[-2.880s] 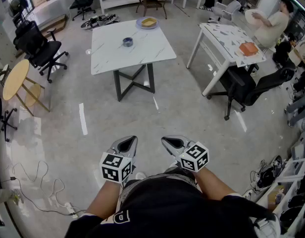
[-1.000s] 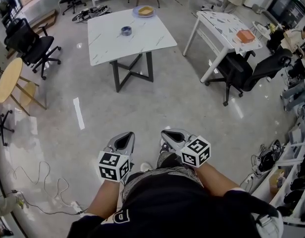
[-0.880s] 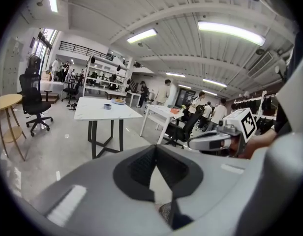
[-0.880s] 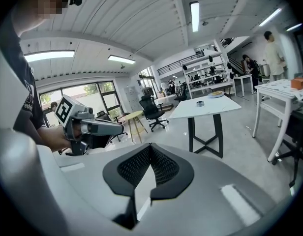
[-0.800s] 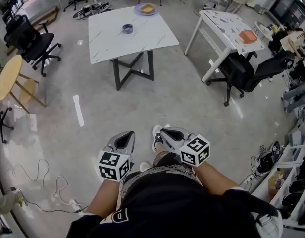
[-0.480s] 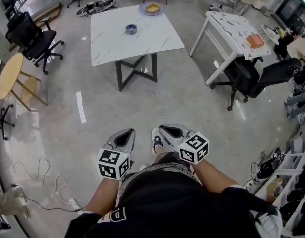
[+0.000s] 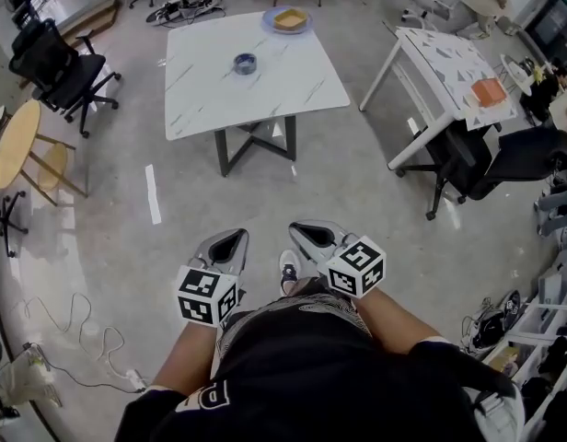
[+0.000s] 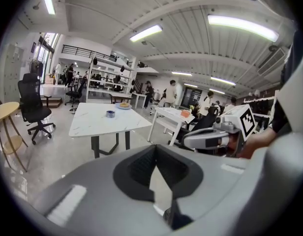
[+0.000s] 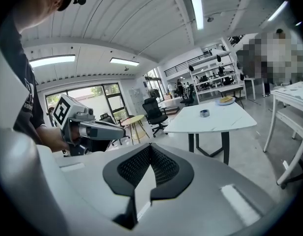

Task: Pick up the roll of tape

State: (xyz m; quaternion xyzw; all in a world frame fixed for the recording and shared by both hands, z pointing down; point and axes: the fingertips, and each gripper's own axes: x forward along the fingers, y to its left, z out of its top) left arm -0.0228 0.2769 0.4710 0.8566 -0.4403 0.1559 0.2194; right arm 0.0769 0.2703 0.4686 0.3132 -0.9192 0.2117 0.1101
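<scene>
The roll of tape (image 7: 245, 63) is a small blue-grey ring lying flat on a white marble table (image 7: 265, 95), far ahead of me across open floor. It also shows as a small ring (image 8: 110, 114) in the left gripper view and as a distant roll (image 9: 204, 113) in the right gripper view. My left gripper (image 7: 234, 239) and right gripper (image 7: 302, 232) are held side by side close to my waist, pointing towards the table. In both gripper views the left gripper (image 8: 156, 168) and right gripper (image 9: 149, 168) have jaws together, with nothing between them.
A plate (image 7: 290, 18) with something yellow sits at the table's far edge. Black office chairs (image 7: 63, 67) and a round wooden table (image 7: 17, 145) stand left. A white desk (image 7: 445, 67) with an orange item (image 7: 489, 91) and a black chair (image 7: 509, 159) stand right. Cables (image 7: 76, 339) trail on the floor.
The marble table and the tape have drawn nearer and shifted a little in the head view as I walk forward. Both grippers stay shut at my waist.
</scene>
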